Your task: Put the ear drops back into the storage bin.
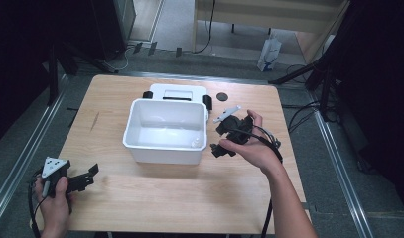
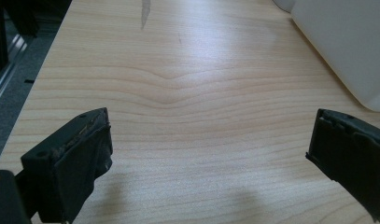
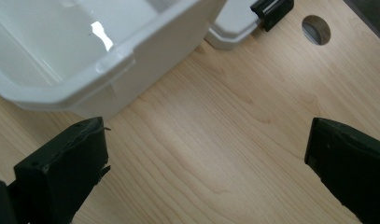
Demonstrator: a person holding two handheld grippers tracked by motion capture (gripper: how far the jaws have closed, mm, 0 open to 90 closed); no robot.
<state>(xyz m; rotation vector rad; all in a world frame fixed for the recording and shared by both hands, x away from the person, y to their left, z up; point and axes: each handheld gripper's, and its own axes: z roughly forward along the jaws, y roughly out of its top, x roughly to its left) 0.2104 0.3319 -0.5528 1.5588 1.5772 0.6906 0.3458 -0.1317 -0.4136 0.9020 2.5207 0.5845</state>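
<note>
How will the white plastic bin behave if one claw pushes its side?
The white bin looks empty and thin-walled, so it is probably light and would slide on the smooth wooden table. Being wide and low, it seems unlikely to tip. Its glossy wall may be slippery.

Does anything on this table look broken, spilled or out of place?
Nothing much stands out. The white bin sits upright and open on the wooden table, its lid lying flat behind it. The one blemish is a short dark streak on the wood left of the bin; I cannot tell what it is.

The lid [image 1: 178, 92] is partly hidden behind the bin [image 1: 166, 130]; the bin is cut off in both gripper views.
</note>
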